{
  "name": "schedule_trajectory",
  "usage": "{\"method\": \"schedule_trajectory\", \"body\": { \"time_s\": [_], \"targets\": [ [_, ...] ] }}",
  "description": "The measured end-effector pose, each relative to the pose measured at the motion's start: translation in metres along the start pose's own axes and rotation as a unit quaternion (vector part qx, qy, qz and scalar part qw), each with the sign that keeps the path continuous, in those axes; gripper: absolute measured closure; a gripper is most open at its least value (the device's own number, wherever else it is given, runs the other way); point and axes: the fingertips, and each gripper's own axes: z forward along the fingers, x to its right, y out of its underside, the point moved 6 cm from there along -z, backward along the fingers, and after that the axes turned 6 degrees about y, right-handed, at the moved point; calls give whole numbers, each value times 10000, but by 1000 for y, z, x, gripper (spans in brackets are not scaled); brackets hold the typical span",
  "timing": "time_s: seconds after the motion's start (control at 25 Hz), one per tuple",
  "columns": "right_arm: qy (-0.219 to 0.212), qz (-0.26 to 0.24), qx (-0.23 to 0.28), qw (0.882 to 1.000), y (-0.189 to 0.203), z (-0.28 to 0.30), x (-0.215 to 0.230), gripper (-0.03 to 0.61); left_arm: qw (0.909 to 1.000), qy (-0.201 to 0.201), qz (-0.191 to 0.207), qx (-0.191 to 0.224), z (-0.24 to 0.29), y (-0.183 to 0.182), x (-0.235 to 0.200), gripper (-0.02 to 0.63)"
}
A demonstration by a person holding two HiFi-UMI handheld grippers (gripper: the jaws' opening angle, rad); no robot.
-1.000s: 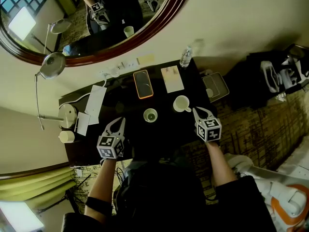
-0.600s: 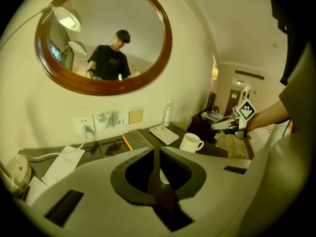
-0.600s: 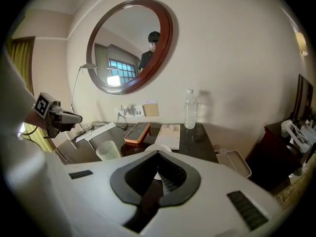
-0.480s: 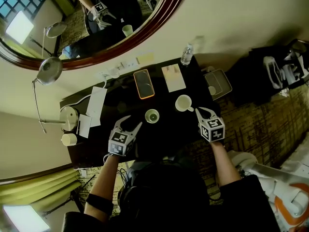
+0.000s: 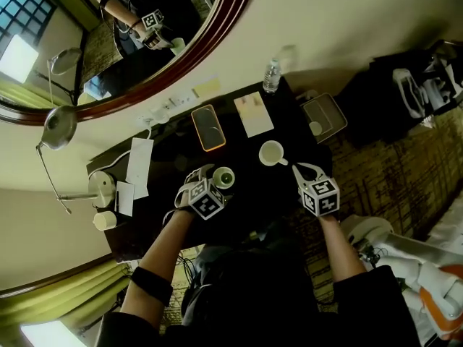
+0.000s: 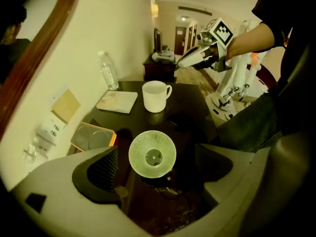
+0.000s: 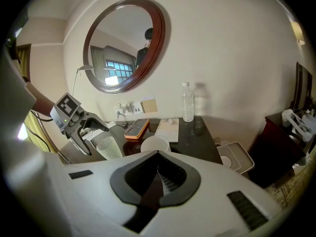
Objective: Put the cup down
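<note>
A pale green crackle-glass cup [image 5: 224, 178] [image 6: 152, 154] [image 7: 107, 147] stands upright on the black desk [image 5: 177, 149]. My left gripper [image 5: 208, 176] [image 6: 158, 164] [image 7: 91, 137] points steeply down at it. Its jaws have just been opening and now stand wide, one on each side of the cup, with gaps between pads and glass. A white mug [image 5: 272, 153] [image 6: 155, 96] [image 7: 154, 143] stands to the right of the cup. My right gripper [image 5: 296, 167] [image 7: 157, 171] hovers just right of the mug, shut and empty.
At the back of the desk lie a phone in an orange case [image 5: 208, 127], a white booklet [image 5: 253, 113] and a water bottle [image 5: 271, 76]. A lamp base [image 5: 101, 186] and papers sit at the left end. A small tray [image 5: 323, 119] lies beyond the desk's right end.
My left gripper swung right and down from the desk's near left to the green cup, rolling as it went, and its jaws went from shut to wide open. The cup and right gripper stayed put.
</note>
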Motion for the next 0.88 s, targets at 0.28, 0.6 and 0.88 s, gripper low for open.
{"method": "schedule_trajectory", "body": {
  "time_s": [0.28,0.6,0.88],
  "targets": [
    [43,74,-59,9999,14,3,18,565,9993,205,-80,-295,28,1,-12,126],
    [-88,2,-131,9999,14,3,20,565,9993,4,-21,-384,50,4,-15,219],
    [-606,-130,-15,9981,-10,12,-11,565,9997,50,-132,-180,37,-12,-23,229]
  ]
}}
